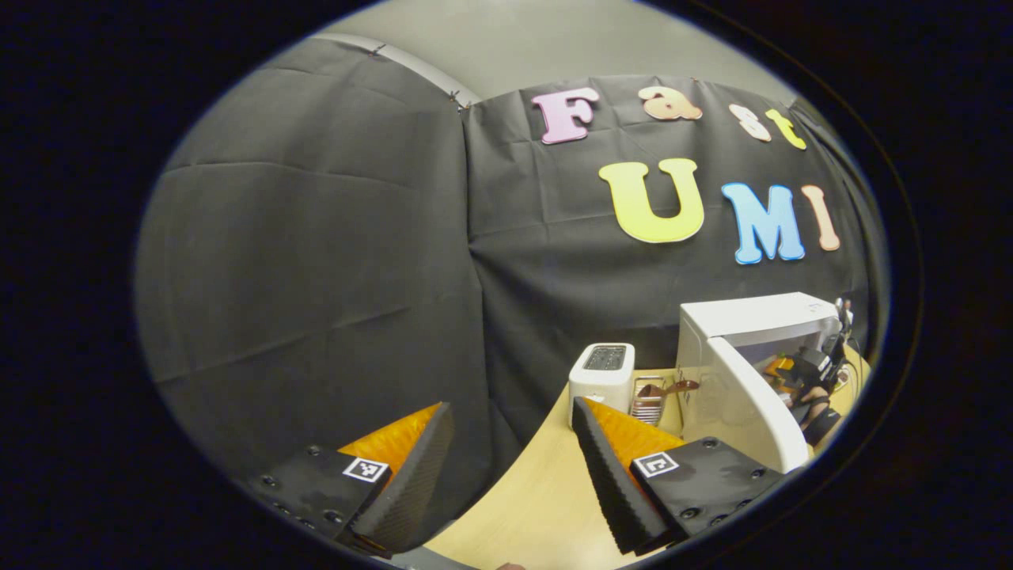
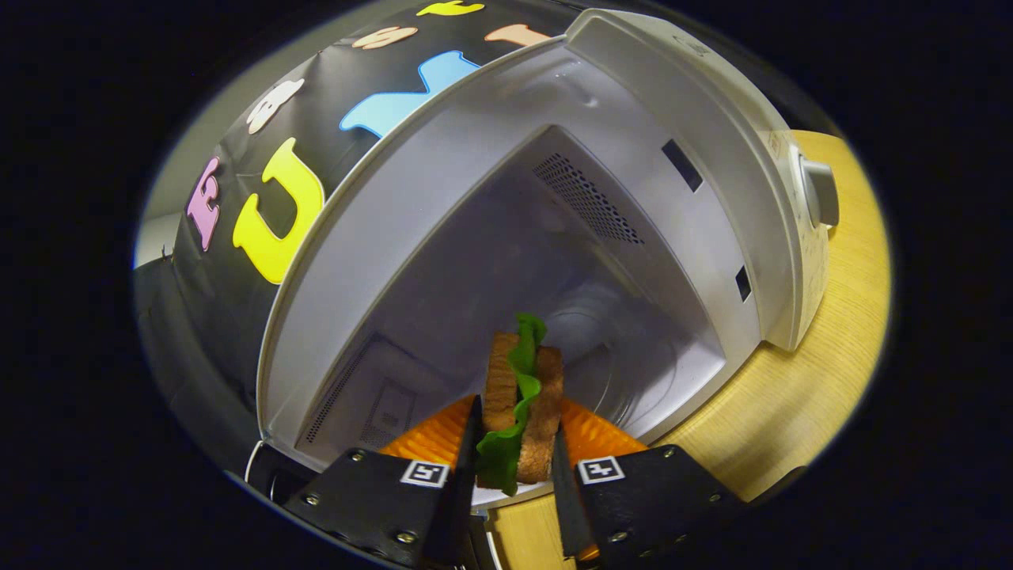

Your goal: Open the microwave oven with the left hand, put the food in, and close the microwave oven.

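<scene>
In the right gripper view, the right gripper (image 2: 514, 459) clamps a sandwich (image 2: 522, 408) of two toast slices and green lettuce, held on edge at the mouth of the open microwave (image 2: 712, 134), whose cavity spreads from 9 to 2 o'clock. In the left gripper view, the left gripper (image 1: 513, 467) is spread wide over the bench (image 1: 546, 491) edge, holding nothing. At 2 o'clock stand a white toaster (image 1: 602, 372) and the microwave with its door (image 1: 752, 404) swung open.

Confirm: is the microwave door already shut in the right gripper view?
No. The microwave stands open, its cavity exposed, and the right hand-held gripper holds the sandwich at the opening.
</scene>
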Motion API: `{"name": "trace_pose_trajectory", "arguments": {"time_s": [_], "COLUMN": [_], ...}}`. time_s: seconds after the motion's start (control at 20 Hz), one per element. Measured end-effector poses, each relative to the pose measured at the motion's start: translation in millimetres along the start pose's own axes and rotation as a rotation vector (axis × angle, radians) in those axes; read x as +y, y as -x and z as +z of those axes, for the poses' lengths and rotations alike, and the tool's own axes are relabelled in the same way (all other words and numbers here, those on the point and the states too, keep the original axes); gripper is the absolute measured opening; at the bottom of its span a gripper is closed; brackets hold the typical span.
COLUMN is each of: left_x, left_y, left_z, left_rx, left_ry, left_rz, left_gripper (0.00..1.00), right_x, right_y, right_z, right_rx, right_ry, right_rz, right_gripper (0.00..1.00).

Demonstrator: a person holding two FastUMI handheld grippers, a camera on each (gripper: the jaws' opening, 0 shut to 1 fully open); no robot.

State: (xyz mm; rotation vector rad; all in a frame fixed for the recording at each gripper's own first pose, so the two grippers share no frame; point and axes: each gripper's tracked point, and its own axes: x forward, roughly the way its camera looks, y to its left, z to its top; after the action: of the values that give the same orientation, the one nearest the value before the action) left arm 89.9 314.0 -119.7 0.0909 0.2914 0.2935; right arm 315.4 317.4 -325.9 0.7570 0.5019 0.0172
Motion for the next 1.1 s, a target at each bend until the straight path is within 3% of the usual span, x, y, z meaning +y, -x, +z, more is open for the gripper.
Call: {"name": "trace_pose_trajectory", "arguments": {"time_s": [0.15,0.2,0.25,0.3,0.35,0.65,0.7,0.75,1.1], "left_x": [0,-1,-4,-6,-8,-45,-51,-55,-67], "left_y": [-2,-1,0,1,1,1,2,1,15], "left_z": [-8,-10,-10,-10,-12,-27,-30,-36,-81], "left_rx": [0.016,0.019,0.020,0.016,0.013,0.007,0.006,0.008,0.050], "left_ry": [-0.003,-0.006,-0.009,-0.012,-0.016,0.022,0.036,0.050,0.048], "left_rz": [0.005,0.002,-0.002,-0.007,-0.011,-0.090,-0.101,-0.110,-0.104], "left_gripper": [0.95,0.91,0.95,0.95,1.00,1.00,0.90,1.00,1.00], "right_x": [-20,-27,-32,-28,-25,-5,1,5,33], "right_y": [-9,-8,-8,-2,1,51,64,78,187], "right_z": [5,8,13,20,27,47,49,51,88], "right_rx": [-0.026,-0.033,-0.047,-0.065,-0.087,-0.117,-0.117,-0.117,-0.148], "right_ry": [0.148,0.206,0.250,0.281,0.306,0.470,0.496,0.522,0.642], "right_rz": [-0.110,-0.150,-0.173,-0.170,-0.164,-0.089,-0.068,-0.046,0.087], "right_gripper": [0.59,0.78,0.77,0.98,0.98,0.98,0.98,0.98,0.98]}}
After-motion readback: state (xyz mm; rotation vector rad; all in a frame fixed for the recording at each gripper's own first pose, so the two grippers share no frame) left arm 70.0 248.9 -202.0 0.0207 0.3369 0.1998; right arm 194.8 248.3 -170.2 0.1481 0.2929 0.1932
